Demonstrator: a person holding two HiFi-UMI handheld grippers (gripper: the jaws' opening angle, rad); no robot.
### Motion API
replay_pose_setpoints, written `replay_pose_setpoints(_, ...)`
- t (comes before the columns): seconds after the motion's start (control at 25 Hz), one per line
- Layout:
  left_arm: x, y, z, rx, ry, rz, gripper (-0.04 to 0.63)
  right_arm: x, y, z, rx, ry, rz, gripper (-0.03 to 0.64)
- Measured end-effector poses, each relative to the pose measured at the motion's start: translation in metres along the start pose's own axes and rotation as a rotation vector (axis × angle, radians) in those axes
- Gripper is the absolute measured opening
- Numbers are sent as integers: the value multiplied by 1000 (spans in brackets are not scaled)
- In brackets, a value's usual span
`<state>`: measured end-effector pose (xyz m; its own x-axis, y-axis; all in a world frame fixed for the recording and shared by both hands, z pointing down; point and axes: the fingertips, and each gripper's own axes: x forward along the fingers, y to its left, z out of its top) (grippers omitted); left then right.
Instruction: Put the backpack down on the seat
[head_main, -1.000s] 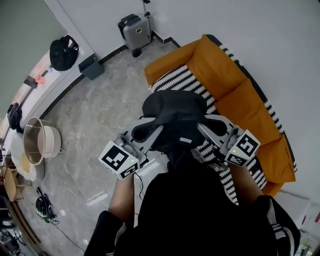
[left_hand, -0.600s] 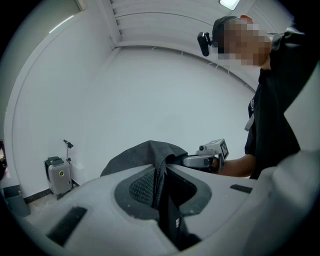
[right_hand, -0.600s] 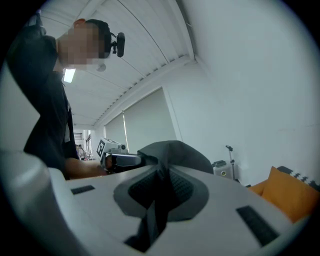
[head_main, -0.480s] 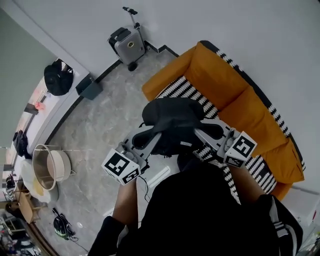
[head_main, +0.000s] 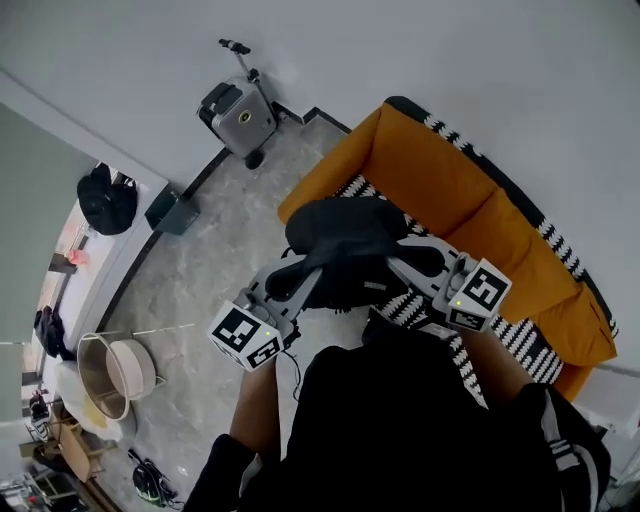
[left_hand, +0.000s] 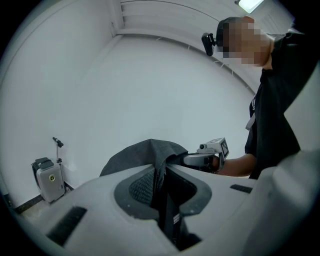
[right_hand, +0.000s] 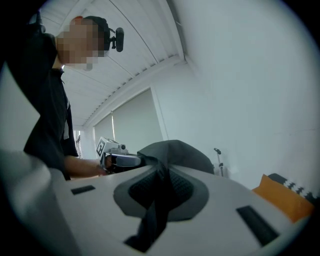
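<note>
A black backpack (head_main: 345, 235) hangs in the air between both grippers, over the front edge of the orange sofa's seat (head_main: 470, 215) near its left end. My left gripper (head_main: 290, 278) is shut on a black strap (left_hand: 161, 197) of the backpack; the bag's body (left_hand: 142, 155) bulges just beyond its jaws. My right gripper (head_main: 415, 262) is shut on another strap (right_hand: 156, 202) from the other side, with the bag (right_hand: 177, 150) rising past it. Each gripper view shows the other gripper across the bag: the right gripper (left_hand: 209, 156) and the left gripper (right_hand: 119, 159).
A black-and-white striped blanket (head_main: 510, 335) covers the sofa seat. A grey wheeled suitcase (head_main: 236, 115) stands by the wall, a dark bin (head_main: 170, 212) beside it. A round stool (head_main: 118, 368) and a black bag (head_main: 105, 200) are at the left. The floor is grey marble.
The view has shifted toward the wall, so sofa and suitcase sit lower in frame. The backpack, still held by both grippers, now lies closer to the sofa's left end.
</note>
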<state>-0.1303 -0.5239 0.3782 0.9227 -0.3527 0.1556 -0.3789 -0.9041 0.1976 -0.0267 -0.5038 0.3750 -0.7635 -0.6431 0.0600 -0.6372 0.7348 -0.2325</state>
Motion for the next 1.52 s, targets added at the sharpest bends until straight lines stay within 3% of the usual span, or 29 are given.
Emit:
replay_pose_setpoints(0.32, 39, 58, 8, -18, 7, -91, 48, 30, -55, 5, 13, -1, -105, 40)
replay_pose_setpoints(0.48, 57, 95, 0, -65, 21, -184, 48, 51, -83, 0, 27, 11, -203, 40)
replay_pose_setpoints(0.8, 103, 137, -20, -97, 139, -410, 48, 61, -130, -24, 117, 19, -431, 40)
replay_pose_setpoints(1.0, 133, 161, -33, -118, 169, -462, 48, 67, -159, -39, 155, 33, -524, 40)
replay_pose_setpoints(1.2, 146, 176, -51, -48, 202, -517, 48, 72, -172, -58, 189, 59, -600, 40)
replay_pose_setpoints(1.32, 161, 183, -63, -45, 213, -518, 48, 71, -188, -71, 199, 70, -644, 40)
replay_pose_setpoints(1.52, 186, 199, -89, -113, 225, -464, 48, 71, -221, -99, 200, 87, -664, 40)
